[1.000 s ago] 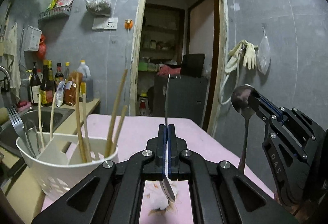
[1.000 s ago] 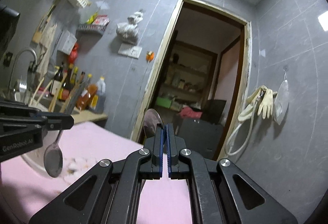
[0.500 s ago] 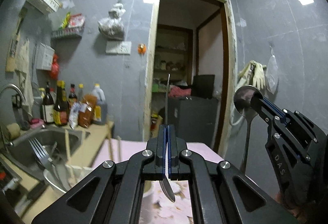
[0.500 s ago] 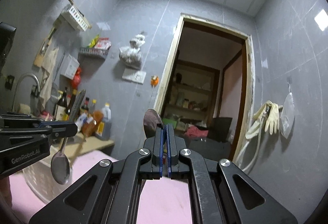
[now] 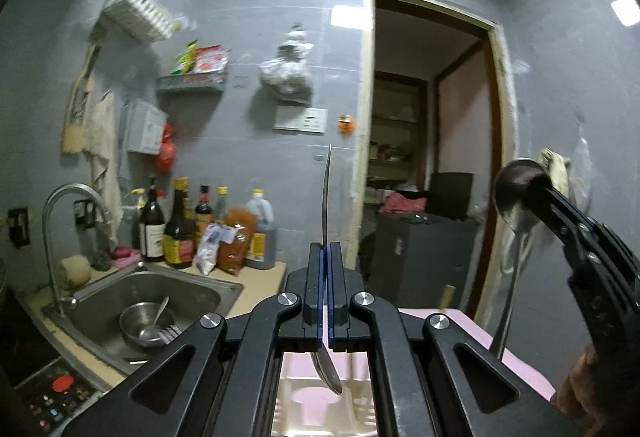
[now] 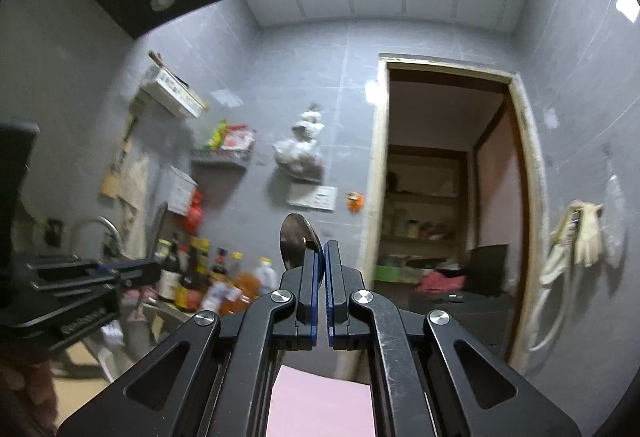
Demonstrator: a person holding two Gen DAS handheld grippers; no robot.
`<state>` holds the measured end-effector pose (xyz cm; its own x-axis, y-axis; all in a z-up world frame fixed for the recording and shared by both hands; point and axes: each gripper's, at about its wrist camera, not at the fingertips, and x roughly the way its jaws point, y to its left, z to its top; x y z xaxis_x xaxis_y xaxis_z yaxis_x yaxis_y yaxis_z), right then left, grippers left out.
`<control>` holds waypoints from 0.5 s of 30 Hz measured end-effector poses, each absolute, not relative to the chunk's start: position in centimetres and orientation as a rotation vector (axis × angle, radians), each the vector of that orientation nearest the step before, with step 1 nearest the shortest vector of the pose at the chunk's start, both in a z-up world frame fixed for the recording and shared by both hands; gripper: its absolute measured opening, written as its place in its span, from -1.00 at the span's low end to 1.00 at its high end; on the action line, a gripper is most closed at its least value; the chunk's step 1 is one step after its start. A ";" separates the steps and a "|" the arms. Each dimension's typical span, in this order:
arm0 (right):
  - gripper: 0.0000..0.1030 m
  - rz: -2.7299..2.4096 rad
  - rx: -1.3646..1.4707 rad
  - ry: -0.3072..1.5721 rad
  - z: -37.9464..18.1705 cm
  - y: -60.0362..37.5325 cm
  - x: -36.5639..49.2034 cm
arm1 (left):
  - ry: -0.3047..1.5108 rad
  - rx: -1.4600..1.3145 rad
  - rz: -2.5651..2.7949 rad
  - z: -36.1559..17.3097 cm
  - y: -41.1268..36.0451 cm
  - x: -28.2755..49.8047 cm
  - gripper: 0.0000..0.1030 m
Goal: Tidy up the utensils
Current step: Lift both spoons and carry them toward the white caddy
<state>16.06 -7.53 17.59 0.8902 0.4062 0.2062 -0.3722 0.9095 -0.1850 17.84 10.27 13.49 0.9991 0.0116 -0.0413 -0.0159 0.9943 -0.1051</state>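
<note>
Both grippers have lifted since the earlier frame; the white utensil holder now sits low, just below the left gripper. Left gripper is clamped on a steel spoon, bowl hanging down over the holder, thin handle upright. Right gripper is pinched shut on a second spoon, round shiny bowl up, right of the holder above the pink tabletop. Gripper lettering is blurred, unreadable.

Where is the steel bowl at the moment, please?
In the left wrist view, the steel bowl sits inside the sink at lower left, below the faucet, with a utensil resting in it.
</note>
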 end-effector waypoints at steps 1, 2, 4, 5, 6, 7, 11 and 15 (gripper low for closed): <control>-0.99 0.431 -0.133 -0.247 17.7 -7.0 16.1 | 0.040 -0.117 0.023 13.5 11.1 18.0 -1.00; -0.99 0.450 -0.128 -0.250 17.8 -6.5 16.2 | 0.042 -0.130 0.032 13.5 11.9 18.3 -1.00; -0.99 0.484 -0.113 -0.251 17.9 -5.6 16.5 | 0.049 -0.160 0.044 13.2 13.2 18.7 -1.00; -0.99 0.493 -0.109 -0.249 17.9 -5.1 16.7 | 0.056 -0.177 0.046 13.0 13.8 19.0 -1.00; -0.99 0.501 -0.105 -0.246 17.8 -4.7 16.8 | 0.065 -0.195 0.048 12.7 14.3 19.3 -1.00; -0.99 0.510 -0.100 -0.238 17.7 -4.3 17.1 | 0.073 -0.206 0.051 12.4 14.7 19.4 -1.00; -0.99 0.510 -0.112 -0.211 16.8 -3.3 17.8 | 0.102 -0.256 0.047 11.1 16.1 20.5 -1.00; -0.99 0.490 -0.144 -0.183 15.7 -3.0 18.6 | 0.124 -0.294 0.036 10.1 16.8 21.0 -1.00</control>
